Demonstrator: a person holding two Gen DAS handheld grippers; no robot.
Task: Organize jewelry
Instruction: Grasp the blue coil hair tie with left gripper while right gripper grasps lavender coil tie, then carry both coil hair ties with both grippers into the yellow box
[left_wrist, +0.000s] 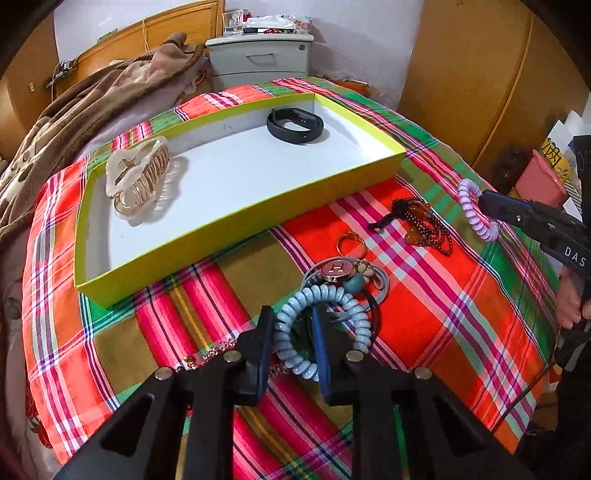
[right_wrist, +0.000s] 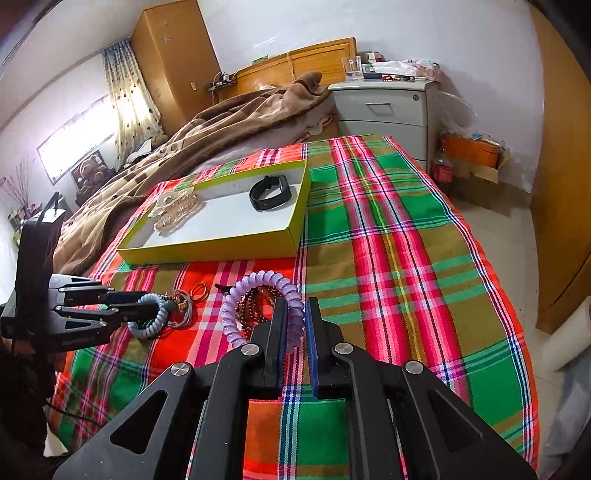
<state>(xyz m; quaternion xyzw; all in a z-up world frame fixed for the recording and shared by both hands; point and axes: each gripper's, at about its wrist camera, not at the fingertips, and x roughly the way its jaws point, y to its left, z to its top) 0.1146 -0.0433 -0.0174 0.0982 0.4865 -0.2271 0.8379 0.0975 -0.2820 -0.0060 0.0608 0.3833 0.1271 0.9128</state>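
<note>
Left wrist view: the left gripper (left_wrist: 291, 343) has its jaws partly apart around one side of the blue coil hair tie (left_wrist: 321, 328), one finger outside the loop and one through it; whether the pads already pinch it I cannot tell. That tie lies against the watch (left_wrist: 334, 271) and grey cords in a heap, so lifting now could drag them along and scatter them over the plaid bed cover (left_wrist: 443, 314). The right gripper (right_wrist: 295, 325) is clamped on the purple coil hair tie (right_wrist: 258, 302), held above the bead bracelet (right_wrist: 258, 299); being springy, it could slip free. The yellow box (left_wrist: 240, 229), near the cover's far edge, holds a hair claw (left_wrist: 138, 177) and black band (left_wrist: 295, 123).
</note>
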